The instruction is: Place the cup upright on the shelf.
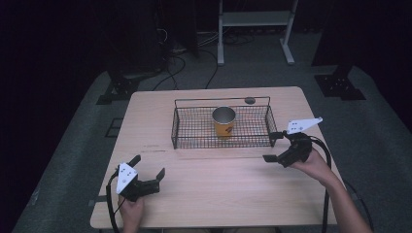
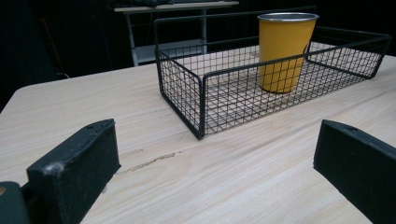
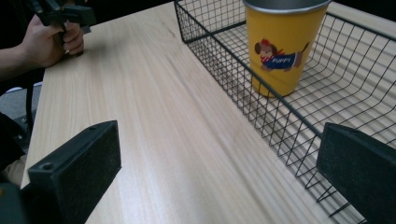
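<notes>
The yellow metal cup [image 1: 224, 122] stood upright inside the black wire basket [image 1: 180, 130], a little left of the basket's middle, its bare steel rim round and its painted wall tapering toward the base. In my right gripper view the cup [image 3: 281, 46] carried a small cartoon dog with the word PUPPY printed on it. The basket was a shallow rectangle of fine mesh with a thicker rod along the top edge, and it sat on the far half of the pale wooden table [image 1: 218, 189], whose grain ran in long light streaks. My left gripper [image 1: 148, 166] rested at the near left of the table, well apart from the basket, its flat matte black jaws spread wide with nothing between them; from there the cup [image 2: 284, 51] lay far and to the right, behind the mesh wall. My right gripper [image 1: 272, 146] hovered just beside the basket's near right corner, jaws likewise spread and empty, with the cup off to its far left.
</notes>
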